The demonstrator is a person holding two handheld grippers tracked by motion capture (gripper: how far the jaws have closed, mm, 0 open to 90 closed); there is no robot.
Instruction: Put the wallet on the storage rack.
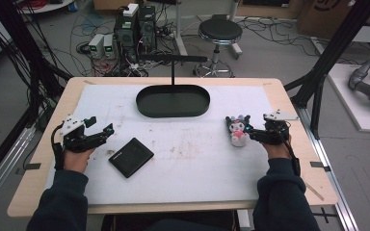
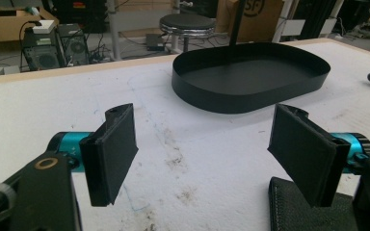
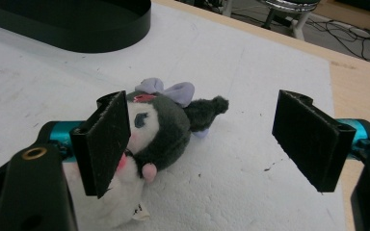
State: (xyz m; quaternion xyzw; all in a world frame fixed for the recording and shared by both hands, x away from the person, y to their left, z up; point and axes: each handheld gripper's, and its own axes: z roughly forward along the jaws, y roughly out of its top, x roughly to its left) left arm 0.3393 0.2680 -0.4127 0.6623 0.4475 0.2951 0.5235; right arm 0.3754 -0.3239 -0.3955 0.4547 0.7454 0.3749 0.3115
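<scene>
Both tools apart, nothing clamped.
Right tool (image 1: 256,134) sits just beside the plush toy (image 1: 238,131) lying on the white worktop (image 1: 188,159) at the right; in the right gripper view the toy is by one jaw, not gripped. Left tool (image 1: 102,133) hovers near the black wallet (image 1: 131,157), jaws wide. Black tray (image 1: 172,101) sits at the far middle.

Your forearms are covered in dark navy sleeves, and each hand carries a black gripper: the left gripper (image 1: 95,129) and the right gripper (image 1: 250,134) both wear a pale grey three-cornered plate on top and trail a black cable. Up close, each has two flat black rectangular pads (image 2: 113,149) on shiny teal barrels. A brass-coloured ringed screw sits in the near-left black bracket.
</scene>
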